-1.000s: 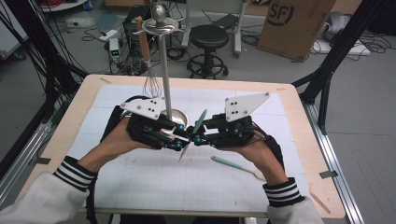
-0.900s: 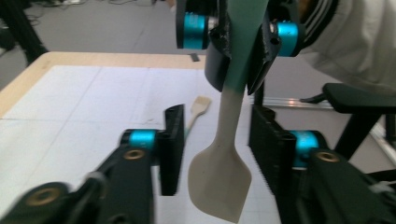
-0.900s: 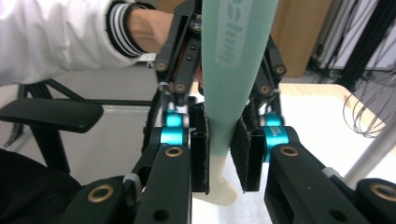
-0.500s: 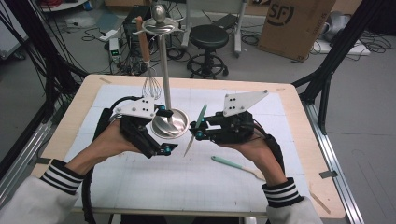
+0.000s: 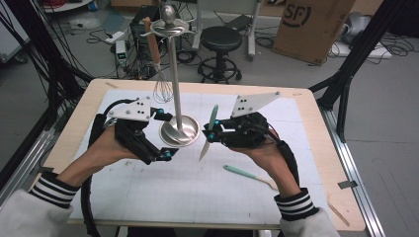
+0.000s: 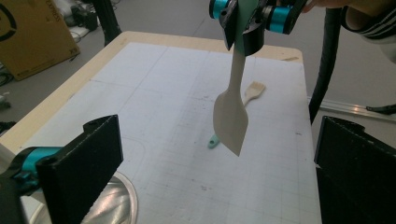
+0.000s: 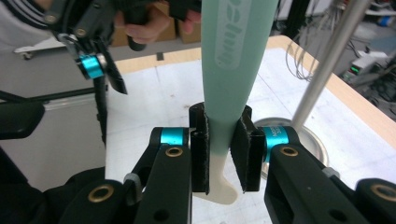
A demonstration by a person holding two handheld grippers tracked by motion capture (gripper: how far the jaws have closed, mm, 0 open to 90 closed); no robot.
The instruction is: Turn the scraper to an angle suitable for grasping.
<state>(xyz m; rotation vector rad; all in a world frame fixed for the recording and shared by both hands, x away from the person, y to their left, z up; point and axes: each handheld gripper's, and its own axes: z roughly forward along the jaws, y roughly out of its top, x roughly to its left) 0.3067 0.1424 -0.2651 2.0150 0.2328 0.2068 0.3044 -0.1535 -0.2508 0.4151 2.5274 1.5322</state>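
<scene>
Clamping the mint-green handle of a spatula (image 5: 209, 132), the right claw (image 5: 213, 134) holds the tool lifted off the worktop (image 5: 316, 148) near its middle, pale blade hanging down and toward the near edge. From the right claw's own camera the pads (image 7: 200, 149) press on both sides of the handle (image 7: 233, 56), just above where the green gives way to cream. The left claw (image 5: 163, 133) has just been opening and now stands released, nothing between its pads, beside the round steel base of the utensil stand (image 5: 179, 132); its camera looks across at the hanging blade (image 6: 231, 122).

By my reading the pick-up is done and the left claw has let go, so the spatula rests with the right alone. Left to do, most likely: hang it on the stand's top ring, where a whisk (image 5: 161, 84) already hangs toward the far edge. A second spatula (image 5: 249, 176) lies flat near the right near corner, untouched.

The spatula's hanging hole can't be made out, and the stand's hooks are too small to judge
</scene>
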